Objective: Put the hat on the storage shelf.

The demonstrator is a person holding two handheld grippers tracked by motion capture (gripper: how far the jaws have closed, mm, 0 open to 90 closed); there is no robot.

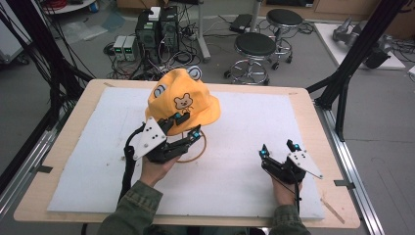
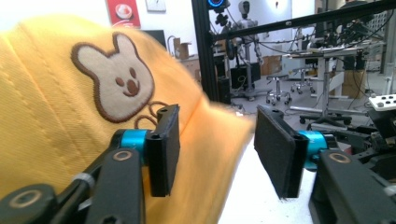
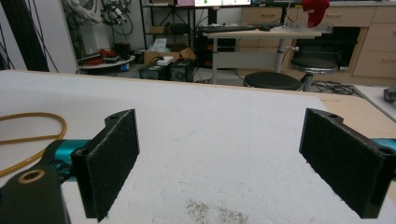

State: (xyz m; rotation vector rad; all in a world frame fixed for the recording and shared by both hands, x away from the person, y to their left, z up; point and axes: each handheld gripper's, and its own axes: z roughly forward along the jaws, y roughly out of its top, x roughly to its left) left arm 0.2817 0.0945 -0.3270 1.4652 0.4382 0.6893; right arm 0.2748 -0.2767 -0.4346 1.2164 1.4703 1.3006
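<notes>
Both tongs stand released, grasping nothing. Left tongs [image 1: 185, 126] sit at the centre of the high view, jaws spread at the near brim of the yellow hat [image 1: 183, 100], one jaw against the fabric below the bear patch [image 1: 183, 103] and the other off the brim's edge; in the left gripper view the hat [image 2: 70, 116] covers the left half and the pads [image 2: 168, 149] stand apart with brim between them. A yellow cord loop [image 1: 196, 155] lies on the white mat [image 1: 235, 147] just under those jaws. Right tongs [image 1: 279, 149] rest low at the lower right of the high view, well apart from the hat, jaws wide over bare mat [image 3: 224, 140]. Each hand [image 1: 155, 171] comes in from the bottom edge, sleeves green, over the wooden worktop [image 1: 313, 112].
</notes>
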